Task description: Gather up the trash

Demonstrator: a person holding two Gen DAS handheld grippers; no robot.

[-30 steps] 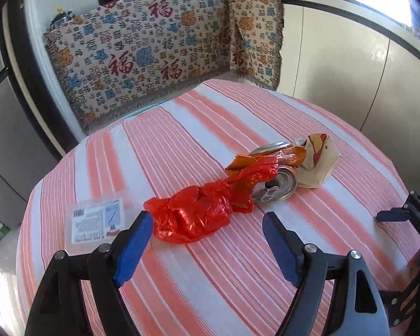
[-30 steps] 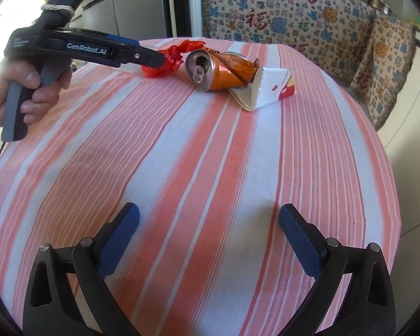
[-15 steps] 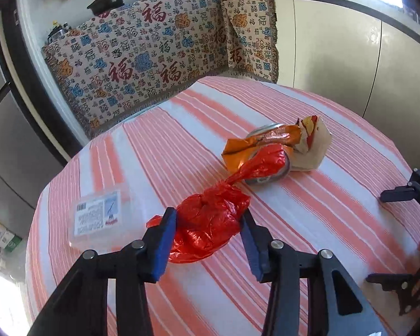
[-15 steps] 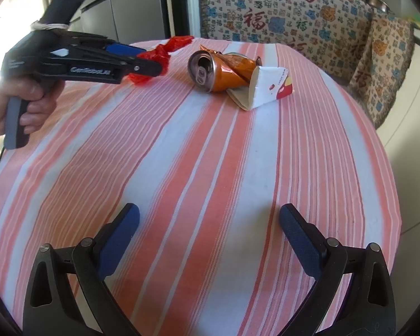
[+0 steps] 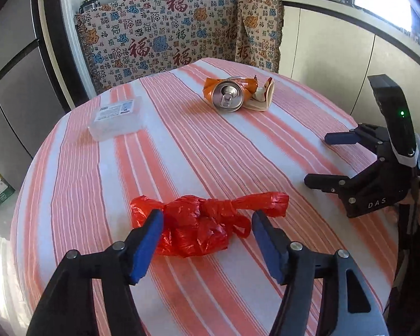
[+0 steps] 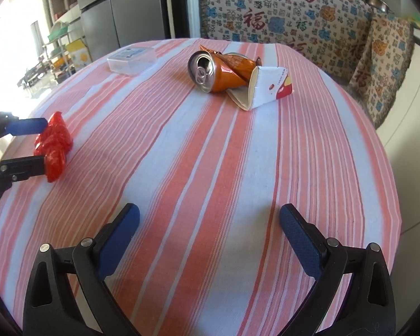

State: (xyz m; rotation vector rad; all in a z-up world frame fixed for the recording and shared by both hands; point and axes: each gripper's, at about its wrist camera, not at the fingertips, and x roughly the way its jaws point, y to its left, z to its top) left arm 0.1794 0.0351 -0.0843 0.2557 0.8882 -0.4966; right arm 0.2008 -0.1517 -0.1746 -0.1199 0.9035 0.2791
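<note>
Red crumpled plastic, a knotted bag (image 5: 198, 224), lies on the striped tablecloth (image 5: 182, 145) between the blue pads of the left gripper (image 5: 207, 240), whose jaws have just been opening and stand clear of it, released. The right gripper (image 6: 210, 235) points down at bare cloth, jaws spread wide and empty. Further back lie a crushed orange can (image 6: 218, 70), touching a flattened paper cup (image 6: 266, 86), and a clear lidded plastic box (image 5: 116, 119), its contents unclear.
</note>
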